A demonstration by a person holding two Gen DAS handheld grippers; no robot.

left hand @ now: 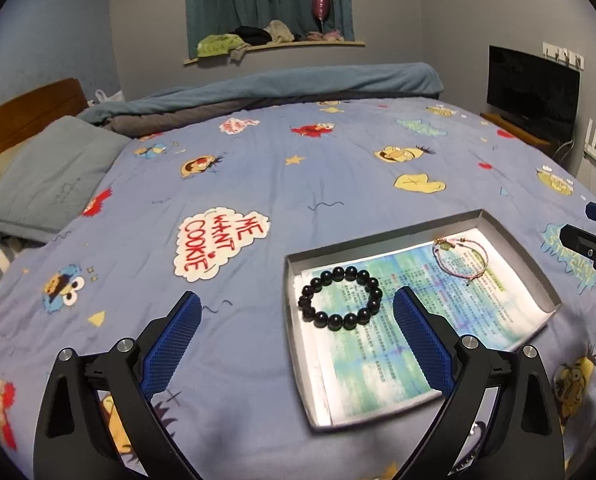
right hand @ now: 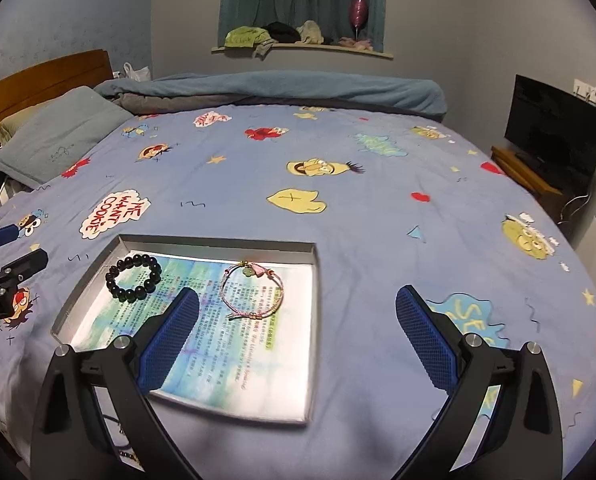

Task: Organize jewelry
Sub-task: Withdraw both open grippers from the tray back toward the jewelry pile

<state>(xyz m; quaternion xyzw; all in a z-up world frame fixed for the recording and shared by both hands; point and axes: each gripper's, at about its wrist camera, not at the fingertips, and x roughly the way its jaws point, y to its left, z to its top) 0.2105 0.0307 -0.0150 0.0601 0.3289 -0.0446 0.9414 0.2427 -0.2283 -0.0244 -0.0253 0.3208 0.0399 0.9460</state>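
A shallow grey tray (left hand: pixel 516 246) lined with a printed sheet lies on the bed; it also shows in the right wrist view (right hand: pixel 218 245). A black bead bracelet (left hand: pixel 341 298) lies in its left part, also seen in the right wrist view (right hand: pixel 133 277). A thin pink cord bracelet (left hand: pixel 461 257) with a small green charm lies in its far right part, also in the right wrist view (right hand: pixel 252 293). My left gripper (left hand: pixel 298 304) is open and empty, above the tray's left edge. My right gripper (right hand: pixel 298 300) is open and empty, above the tray's right side.
The blue cartoon-print bedspread (right hand: pixel 338 208) covers the bed. A pillow (left hand: pixel 54 176) and wooden headboard (left hand: pixel 30 108) lie at the far left, a rolled blanket (right hand: pixel 278 88) at the back. A TV (right hand: pixel 554 132) stands at the right. More dark jewelry (right hand: pixel 122 436) lies near the bed's front edge.
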